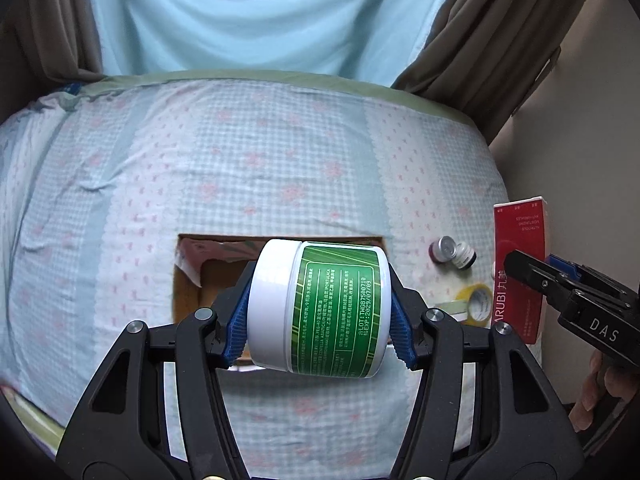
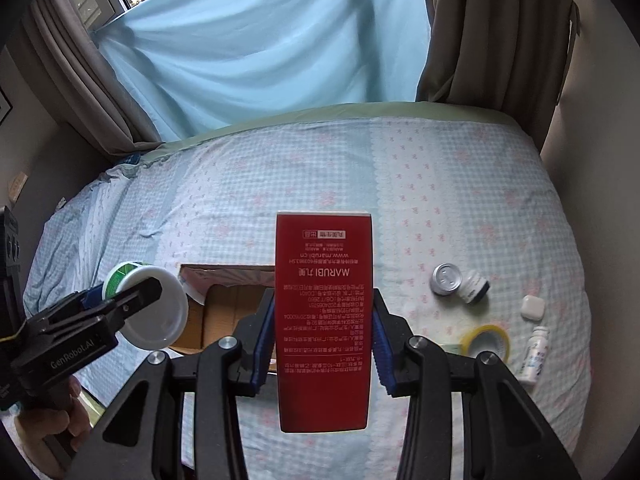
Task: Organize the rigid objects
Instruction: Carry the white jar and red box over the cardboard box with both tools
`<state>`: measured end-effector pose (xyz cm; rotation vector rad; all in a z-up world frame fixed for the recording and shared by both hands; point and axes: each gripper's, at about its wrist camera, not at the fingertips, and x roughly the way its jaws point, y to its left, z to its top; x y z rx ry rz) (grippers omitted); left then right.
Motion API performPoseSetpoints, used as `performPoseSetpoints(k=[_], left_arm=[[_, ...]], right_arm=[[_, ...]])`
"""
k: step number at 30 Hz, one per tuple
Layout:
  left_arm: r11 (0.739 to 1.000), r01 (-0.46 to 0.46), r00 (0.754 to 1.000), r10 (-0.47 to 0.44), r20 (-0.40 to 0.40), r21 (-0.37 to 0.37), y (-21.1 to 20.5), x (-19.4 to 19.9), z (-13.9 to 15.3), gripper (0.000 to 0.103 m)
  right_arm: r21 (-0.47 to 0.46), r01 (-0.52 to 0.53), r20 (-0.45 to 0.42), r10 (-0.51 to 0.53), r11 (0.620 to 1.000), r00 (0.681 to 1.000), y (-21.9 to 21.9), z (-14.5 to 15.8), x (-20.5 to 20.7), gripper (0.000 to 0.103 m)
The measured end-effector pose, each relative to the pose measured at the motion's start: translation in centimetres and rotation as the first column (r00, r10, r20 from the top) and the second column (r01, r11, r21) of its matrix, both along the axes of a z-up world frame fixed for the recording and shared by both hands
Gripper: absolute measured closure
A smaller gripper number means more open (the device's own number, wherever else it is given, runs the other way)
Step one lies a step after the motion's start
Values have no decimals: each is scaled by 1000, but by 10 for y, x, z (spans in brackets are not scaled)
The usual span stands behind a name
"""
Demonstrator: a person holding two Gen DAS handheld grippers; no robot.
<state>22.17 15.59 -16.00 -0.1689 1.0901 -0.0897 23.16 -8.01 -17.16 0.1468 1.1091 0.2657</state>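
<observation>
My left gripper [image 1: 320, 316] is shut on a white jar with a green label [image 1: 320, 308], held on its side above the bed; the blue pads press its lid end and its base. The jar [image 2: 148, 308] and that gripper [image 2: 100, 312] show at the left of the right wrist view. My right gripper [image 2: 324, 336] is shut on a tall red box [image 2: 324, 320], held upright, pads on its two narrow sides. In the left wrist view the red box [image 1: 520, 264] and right gripper [image 1: 516, 268] appear at the right edge. An open cardboard box [image 2: 224, 308] sits below both, partly hidden.
On the checked bedspread [image 2: 440, 200] at the right lie a small silver can [image 2: 446, 280], a dark little bottle [image 2: 474, 286], a yellow tape roll [image 2: 486, 342], a white case [image 2: 533, 307] and a white dropper bottle [image 2: 534, 354]. Curtains [image 2: 480, 32] and a blue sheet hang behind the bed.
</observation>
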Motion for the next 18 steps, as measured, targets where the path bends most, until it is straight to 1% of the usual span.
performPoseSetpoints(k=[5,9,13,18], left_arm=[[1000,17,998,-16,-66,20,48,13,-30,49],[1000,16,992,-13,-125,23,73,27,-64,49],[1000,6,982,-2,-189,18,83,44,-103,49],[1000,14,962,-7,-273,23,82,64,-155,49]], right_arm=[[19,13,-43,-12,1000,999,64,-17,1,64],[20,0,-100,2,1000,995,102,-43,7,64],[-2,-44,-159,43,999,986,126,-81,18,64],[-53,-111,-228,97,992,969,145,-140,38,64]])
